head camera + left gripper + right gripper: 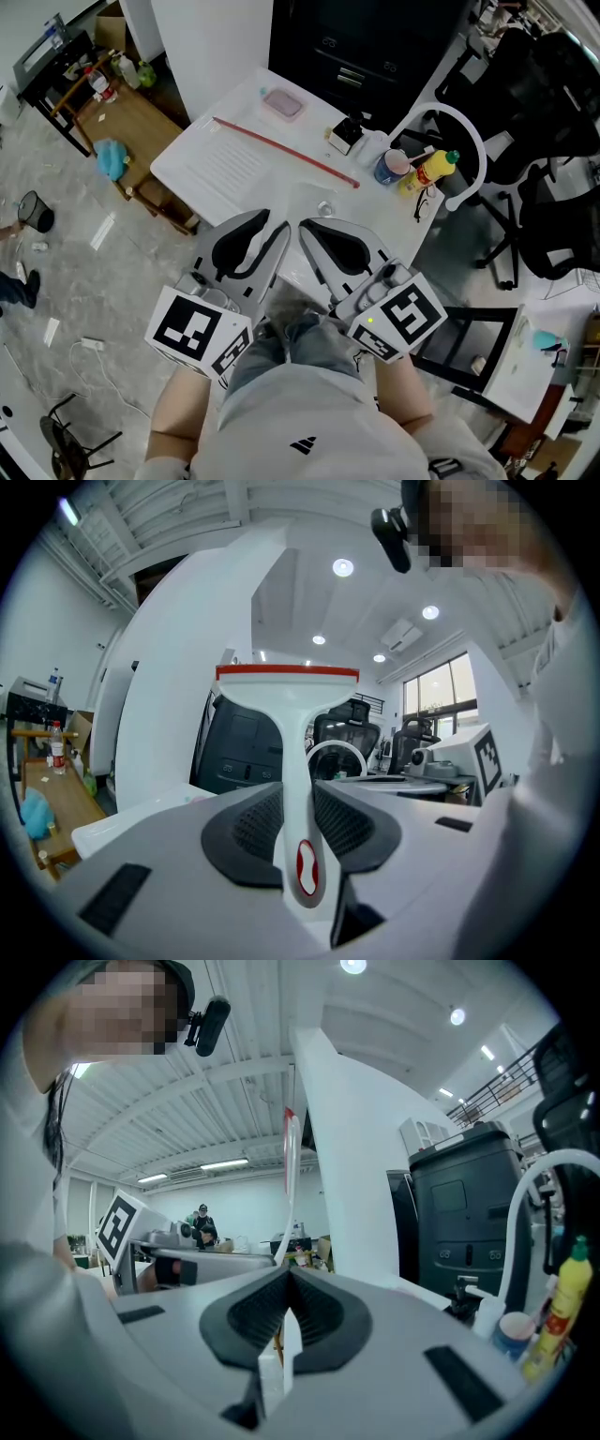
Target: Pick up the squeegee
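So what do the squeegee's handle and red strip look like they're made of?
Squeegee handle: likely moulded white plastic, smooth with a slight gloss; it shows soft highlights and one seamless curve. Red strip along the head: matte, possibly rubber or plastic trim; the look doesn't settle which.

Head view: your left gripper [277,222] and right gripper [314,225] hide the table's [185,159] near edge. Right gripper view: you cannot identify the white piece [281,1358] between its jaws; the distant person [202,1223] is too small to describe.
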{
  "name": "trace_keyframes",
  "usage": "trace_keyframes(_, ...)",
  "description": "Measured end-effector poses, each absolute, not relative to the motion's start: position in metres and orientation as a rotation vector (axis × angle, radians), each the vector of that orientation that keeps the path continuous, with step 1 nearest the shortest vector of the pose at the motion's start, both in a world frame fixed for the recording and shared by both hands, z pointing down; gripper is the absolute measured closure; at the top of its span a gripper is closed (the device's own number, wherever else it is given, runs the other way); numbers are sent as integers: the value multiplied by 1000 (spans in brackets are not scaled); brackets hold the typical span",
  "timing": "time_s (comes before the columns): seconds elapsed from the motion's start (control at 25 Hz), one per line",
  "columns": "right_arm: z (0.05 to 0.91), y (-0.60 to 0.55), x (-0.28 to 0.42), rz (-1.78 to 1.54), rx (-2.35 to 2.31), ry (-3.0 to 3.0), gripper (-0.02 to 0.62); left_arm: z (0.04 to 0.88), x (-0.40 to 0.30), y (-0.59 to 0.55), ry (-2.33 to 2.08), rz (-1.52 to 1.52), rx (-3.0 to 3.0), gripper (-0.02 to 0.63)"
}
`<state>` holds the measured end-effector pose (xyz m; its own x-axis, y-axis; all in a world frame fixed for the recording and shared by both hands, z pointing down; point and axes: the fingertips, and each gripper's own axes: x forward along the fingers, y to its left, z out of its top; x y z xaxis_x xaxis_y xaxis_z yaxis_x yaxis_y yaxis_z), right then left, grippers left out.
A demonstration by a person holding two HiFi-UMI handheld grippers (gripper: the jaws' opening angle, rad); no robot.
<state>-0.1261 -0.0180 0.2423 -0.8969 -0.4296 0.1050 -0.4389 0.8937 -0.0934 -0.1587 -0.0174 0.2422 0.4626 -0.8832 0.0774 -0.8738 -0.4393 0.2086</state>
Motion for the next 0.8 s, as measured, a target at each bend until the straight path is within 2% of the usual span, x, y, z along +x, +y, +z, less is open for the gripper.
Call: trace_keyframes(0.8, 231, 20, -136, 120, 739, -2980, 586, 228, -172, 20, -1521, -106, 2542, 495)
